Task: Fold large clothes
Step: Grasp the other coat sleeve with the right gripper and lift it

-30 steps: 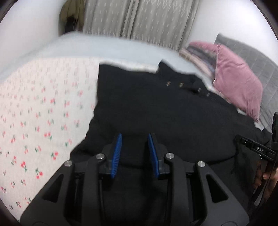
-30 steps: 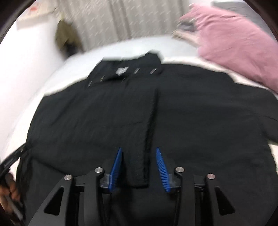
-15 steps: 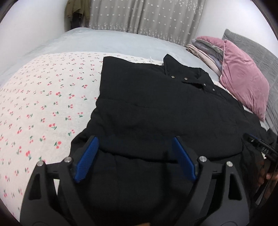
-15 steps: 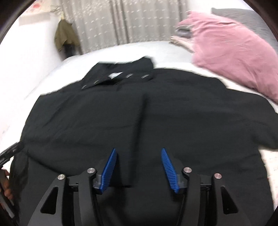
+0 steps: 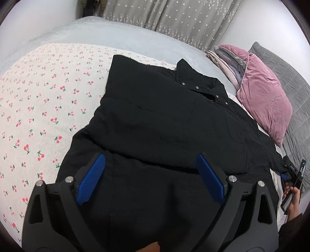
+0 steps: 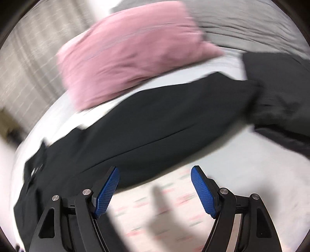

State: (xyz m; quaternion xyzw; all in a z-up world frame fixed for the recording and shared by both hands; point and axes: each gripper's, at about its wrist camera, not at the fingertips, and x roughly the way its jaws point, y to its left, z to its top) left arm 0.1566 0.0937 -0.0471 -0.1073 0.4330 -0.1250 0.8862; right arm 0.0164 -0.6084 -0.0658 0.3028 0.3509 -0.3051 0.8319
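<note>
Two views: one from each wrist, the left sharp, the right smeared by motion blur.
Bed cover (image 5: pixel 38 108): white with a red cherry print, filling the left view from 7 to 11 o'clock; pale plain bedding beyond it at 12.
Black coat (image 5: pixel 164 124): spread flat on the cover, collar with four metal snaps toward 1 o'clock, one side folded in over the body; hem end reaching down between and under the left tongs. In the right view (image 6: pixel 155 124) lying as a dark band from 8 to 3 o'clock, just ahead of the tongs, nearest edge close to the left-hand pad but not between the pads.
Pink pillow (image 5: pixel 265 97): at 2 o'clock, just beside the coat's far shoulder; in the right view (image 6: pixel 124 56) at 12, behind the coat.
Grey quilt (image 5: pixel 290 81): behind the pillow, at 3 o'clock.
Curtain (image 5: pixel 174 17): grey with small white stars, at 12 o'clock.
Left gripper (image 5: pixel 151 178): jaws spread wide, blue pads well apart, nothing clamped, hovering over the coat's lower part.
Right gripper (image 6: pixel 155 190): jaws spread wide, nothing held, cherry-print cover showing between the pads; seen also at 4 o'clock in the left view.
Writing: none legible on the coat or either tool.
</note>
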